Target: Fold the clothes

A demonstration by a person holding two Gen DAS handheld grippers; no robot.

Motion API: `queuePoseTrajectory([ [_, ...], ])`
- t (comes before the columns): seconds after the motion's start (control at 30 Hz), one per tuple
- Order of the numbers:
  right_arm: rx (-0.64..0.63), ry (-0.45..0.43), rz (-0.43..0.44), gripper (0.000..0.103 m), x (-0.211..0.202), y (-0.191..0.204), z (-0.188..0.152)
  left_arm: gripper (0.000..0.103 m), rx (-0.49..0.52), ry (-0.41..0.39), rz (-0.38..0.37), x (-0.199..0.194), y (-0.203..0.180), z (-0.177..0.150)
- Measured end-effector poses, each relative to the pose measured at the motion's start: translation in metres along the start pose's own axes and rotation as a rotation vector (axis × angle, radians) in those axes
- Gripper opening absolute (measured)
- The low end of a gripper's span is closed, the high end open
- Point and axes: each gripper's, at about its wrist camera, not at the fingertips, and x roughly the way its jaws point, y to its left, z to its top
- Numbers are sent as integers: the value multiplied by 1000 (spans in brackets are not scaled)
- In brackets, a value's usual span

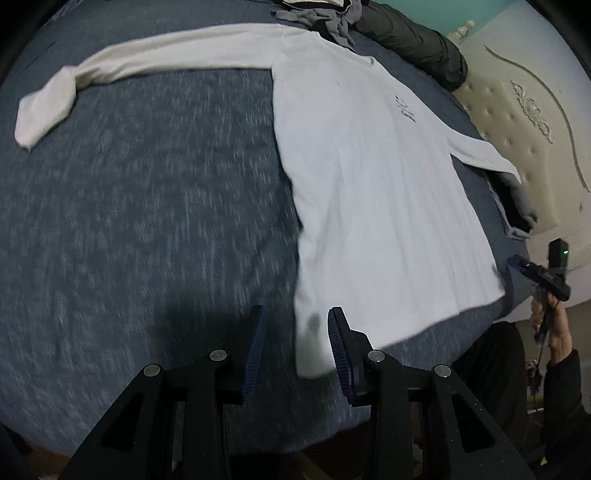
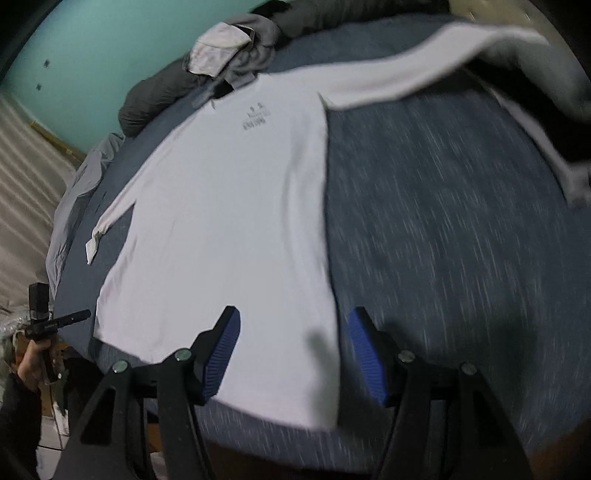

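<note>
A white long-sleeved shirt [image 1: 369,184] [image 2: 221,221] lies flat, front up, on a blue-grey bed cover [image 1: 147,221] [image 2: 443,221]. Both sleeves are spread out and a small dark print sits on the chest. In the left wrist view, my left gripper [image 1: 295,314] is open, with the shirt's near hem corner between its blue pads. My right gripper [image 2: 294,314] is also open, straddling the opposite hem corner and side edge. Each gripper appears small in the other's view: right gripper [image 1: 532,267], left gripper [image 2: 70,317], both held by a hand at the bed's edge.
A pile of grey and dark clothes [image 1: 325,18] [image 2: 229,51] lies past the shirt's collar, next to a dark rolled bundle [image 1: 424,48]. A cream tufted headboard [image 1: 517,110] stands at the right. More grey fabric [image 2: 74,192] hangs off the bed's left side.
</note>
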Motion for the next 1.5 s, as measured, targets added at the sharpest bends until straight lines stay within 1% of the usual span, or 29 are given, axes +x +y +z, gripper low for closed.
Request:
queuePoseTrajectory([
  [0.07,20,27,1,62,5,-6,-12,38,6,7,-3,0,-2,-6],
  [0.27,19,58,-1,62,10,-7,-21,38,26,24,20,7,-8,-18],
  [0.4,19,78,-2,62,14,-7,-27,37,27,8,19,10,-11,-19],
  [0.43,19,84,-2,59,15,-7,-29,37,33,6,20,11,-13,-18],
  [0.47,19,89,-3,52,16,-7,-30,37,39,7,29,12,-14,-18],
  [0.5,18,94,-3,48,17,-8,-32,37,40,11,35,14,-14,-17],
  [0.53,12,97,-3,44,18,-7,-33,31,40,15,41,16,-14,-17],
  [0.57,6,100,-3,42,19,-7,-34,25,41,19,47,18,-15,-16],
  [0.6,0,103,-3,40,20,-7,-35,11,40,23,50,20,-16,-16],
  [0.63,-6,106,-3,27,21,-7,-36,4,40,28,53,22,-17,-15],
  [0.67,-13,109,-3,14,22,-7,-37,4,48,32,49,22,-19,-14],
  [0.73,-23,114,-2,10,24,-7,-39,4,63,38,39,21,-24,-14],
  [0.77,-17,110,3,6,22,-8,-39,4,72,37,35,18,-27,-13],
  [0.8,-23,100,2,5,18,-8,-39,3,82,34,32,15,-31,-14],
  [0.87,-35,80,0,4,10,-7,-38,3,95,16,29,6,-35,-15],
  [1.03,-68,28,11,4,-25,-3,-33,3,123,9,27,-13,-41,-14],
  [1.2,-102,27,13,4,-52,0,-34,3,133,25,-3,-26,-45,-19],
  [1.3,-89,39,-12,4,-47,-10,-36,3,147,37,-5,-22,-49,-22],
  [1.4,-61,48,-13,3,-41,-18,-43,3,154,64,3,-13,-51,-25],
  [1.5,-79,73,-31,3,-31,-18,-53,3,148,79,10,-7,-45,-27],
])
